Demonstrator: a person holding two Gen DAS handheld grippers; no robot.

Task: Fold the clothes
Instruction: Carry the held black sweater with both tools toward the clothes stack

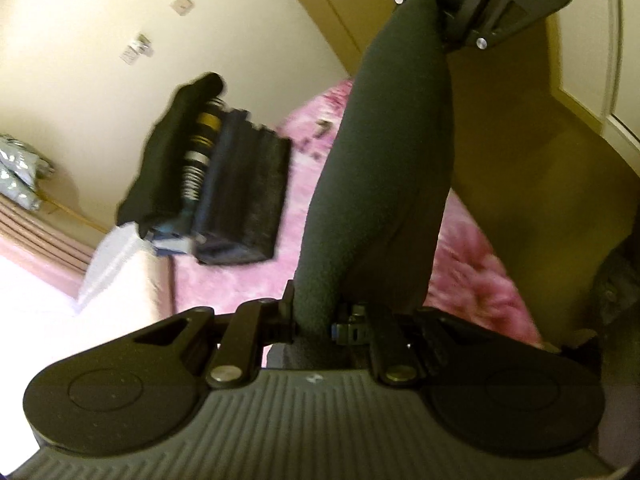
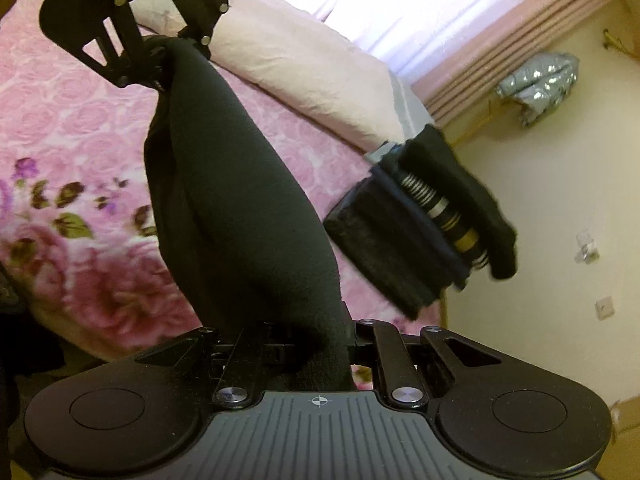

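A dark grey-green fleece garment [image 1: 384, 168] hangs stretched in the air between my two grippers, above the bed. In the left wrist view my left gripper [image 1: 316, 320] is shut on its near end, with the cloth bunched between the fingers. My right gripper [image 1: 448, 12] pinches the far end at the top. The right wrist view mirrors this: my right gripper [image 2: 316, 356] is shut on the garment [image 2: 248, 208], and my left gripper [image 2: 168, 48] grips it at the upper left. The fingertips are hidden by cloth.
A bed with a pink floral blanket [image 2: 80, 120] lies under the garment, with a pale pillow [image 2: 300, 68] at its head. A stack of folded dark and striped clothes [image 2: 420, 220] sits at the bed's edge. Beyond are a cream floor, pink curtains [image 2: 520, 40] and a silver bag [image 2: 540, 76].
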